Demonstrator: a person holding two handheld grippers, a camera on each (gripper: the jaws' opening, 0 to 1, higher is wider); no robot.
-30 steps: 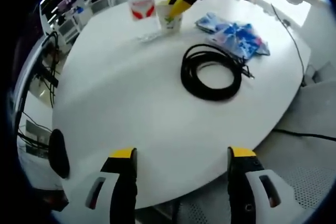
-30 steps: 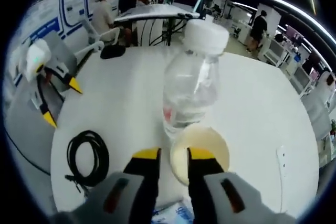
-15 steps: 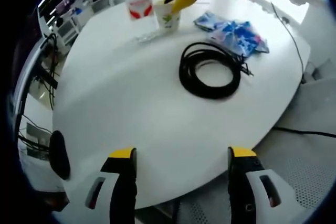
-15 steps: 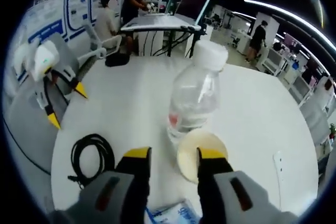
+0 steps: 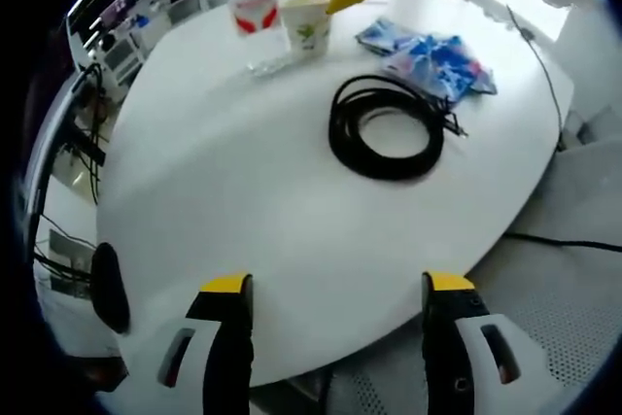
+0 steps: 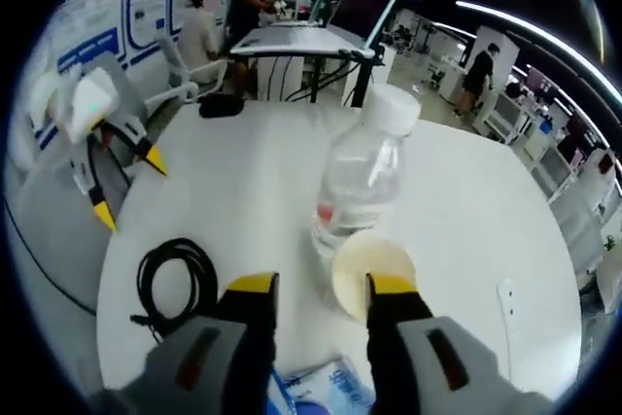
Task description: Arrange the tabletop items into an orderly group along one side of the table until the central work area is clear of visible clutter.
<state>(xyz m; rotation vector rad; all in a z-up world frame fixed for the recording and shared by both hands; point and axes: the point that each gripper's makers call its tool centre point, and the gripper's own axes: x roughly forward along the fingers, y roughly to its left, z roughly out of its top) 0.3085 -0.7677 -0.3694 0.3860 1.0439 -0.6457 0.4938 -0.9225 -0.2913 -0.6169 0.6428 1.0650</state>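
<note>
The right claw (image 6: 316,291) hovers with jaws parted and empty, the paper cup (image 6: 373,269) just past its right jaw and touching the water bottle (image 6: 362,182) at 12 o'clock on the white desk (image 6: 243,172). The left claw (image 5: 330,289) waits wide and empty at the desk's near edge. The cup and bottle look grouped; the next move likely calls for gathering the black cable coil (image 5: 387,128) and the blue packet (image 5: 432,53) beside them.

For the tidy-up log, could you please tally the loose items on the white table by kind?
Clear plastic water bottle: 1
Paper cup: 1
Coiled black cable: 1
Blue patterned packet: 1
Small white strip beside the cup: 1
Total: 5
</note>
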